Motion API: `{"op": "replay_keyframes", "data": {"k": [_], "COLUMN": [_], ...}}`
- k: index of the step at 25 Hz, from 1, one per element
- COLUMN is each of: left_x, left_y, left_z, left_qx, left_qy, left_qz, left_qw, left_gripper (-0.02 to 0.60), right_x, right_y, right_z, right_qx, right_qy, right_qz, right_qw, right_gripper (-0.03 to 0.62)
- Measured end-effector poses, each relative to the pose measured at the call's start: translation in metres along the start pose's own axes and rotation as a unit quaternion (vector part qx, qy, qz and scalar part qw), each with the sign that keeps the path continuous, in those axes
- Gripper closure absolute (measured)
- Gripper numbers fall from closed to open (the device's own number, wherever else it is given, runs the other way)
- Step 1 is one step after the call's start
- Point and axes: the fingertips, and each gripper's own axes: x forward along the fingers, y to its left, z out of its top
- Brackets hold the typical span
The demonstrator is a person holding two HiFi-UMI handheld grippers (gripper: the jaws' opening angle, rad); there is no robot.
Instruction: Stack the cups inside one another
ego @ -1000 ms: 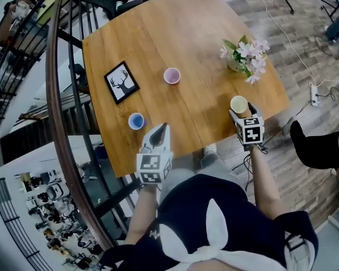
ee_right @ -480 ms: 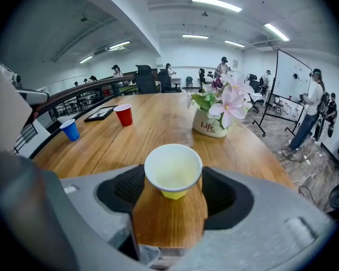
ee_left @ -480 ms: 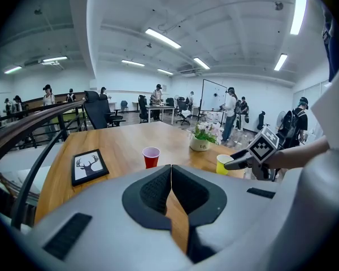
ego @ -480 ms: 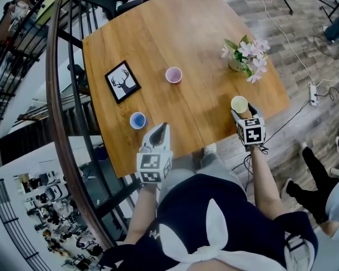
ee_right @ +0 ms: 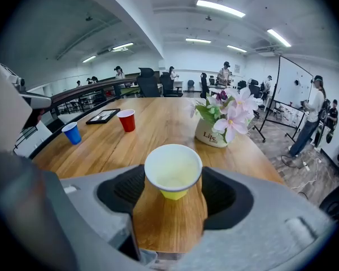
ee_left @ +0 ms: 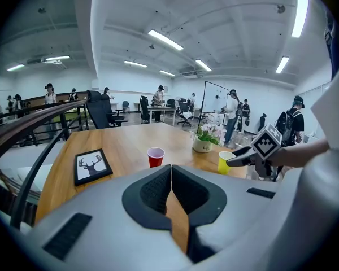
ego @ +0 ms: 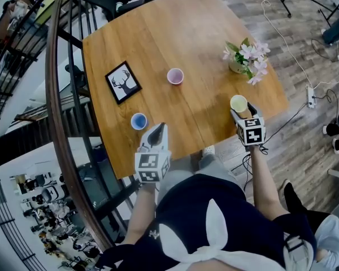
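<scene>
1. Since the yellow cup (ego: pixel 239 103) stands upright between the jaws of the right gripper (ego: pixel 244 113), by the near right edge of the table (ego: pixel 158 38), the coming move turns on where the other two cups lie from it.
2. The right gripper's jaws have just been closing. They stand wide, and the pads look to press the cup's sides below its rim, so this reads as a grip. The cup's base appears to rest on the wood.
3. The red cup (ego: pixel 175 76) lies further up the table and to the left, well apart from the yellow one. The blue cup (ego: pixel 138 121) lies further left again, near the front edge.
4. The left gripper (ego: pixel 157 131) has its jaws together on nothing and sits just beside the blue cup — the nearer hand to it.
5. All three cups stand mouth up with their axes vertical. The yellow cup would therefore likely need lifting clear, carrying leftward and lowering straight down — any tilt risks catching a rim.
</scene>
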Motion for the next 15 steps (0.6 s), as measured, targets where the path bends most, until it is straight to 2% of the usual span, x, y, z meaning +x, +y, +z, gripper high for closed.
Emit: {"op": "replay_keyframes", "data": {"k": [15], "left_x": [-0.002], "left_y": [0.031], "left_z": [0.008], "left_qx": [-0.012], "left_qy": [-0.019], "left_qz": [0.001], "left_qw": [0.9997], "left_gripper": [0.561], "right_x": [-0.039], "right_y": [0.032], "right_z": [0.077], "right_qx": [-0.027], "right_qy": [-0.077], "right_qz": [0.002], "right_qw": [0.997], "right_gripper": [0.283]}}
